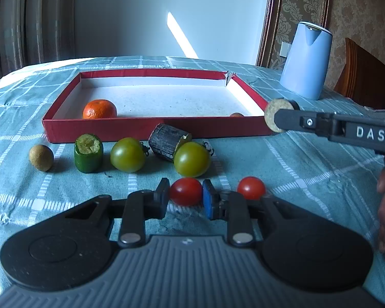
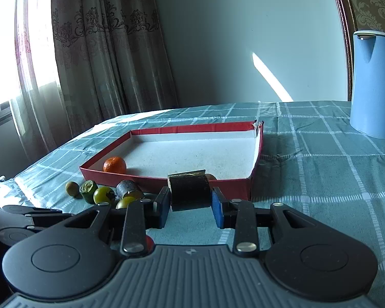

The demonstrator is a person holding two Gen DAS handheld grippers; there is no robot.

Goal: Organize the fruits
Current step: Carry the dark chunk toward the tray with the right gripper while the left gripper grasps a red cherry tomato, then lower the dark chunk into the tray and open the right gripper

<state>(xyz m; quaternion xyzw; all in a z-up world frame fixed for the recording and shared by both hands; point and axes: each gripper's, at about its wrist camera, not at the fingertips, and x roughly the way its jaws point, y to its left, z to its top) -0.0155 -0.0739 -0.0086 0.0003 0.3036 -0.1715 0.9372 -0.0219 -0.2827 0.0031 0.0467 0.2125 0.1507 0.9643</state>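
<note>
My left gripper (image 1: 186, 196) is closed around a red cherry tomato (image 1: 186, 191) on the tablecloth. A second red tomato (image 1: 251, 188) lies just to its right. My right gripper (image 2: 191, 202) is shut on a dark cut cylinder piece (image 2: 190, 191) and holds it above the near right corner of the red tray (image 2: 166, 179); it also shows in the left wrist view (image 1: 278, 115). An orange (image 1: 99, 109) and a small fruit (image 1: 236, 114) lie in the tray (image 1: 151, 129). In front of it lie two green tomatoes (image 1: 127, 157) (image 1: 192, 161), a green cut piece (image 1: 88, 155), a dark cut piece (image 1: 165, 145) and a brown round fruit (image 1: 41, 157).
A blue jug (image 1: 306, 60) stands at the back right of the table, also in the right wrist view (image 2: 373, 84). A wooden chair (image 1: 364, 77) is at the right edge. Curtains (image 2: 102, 51) hang behind the table on the left.
</note>
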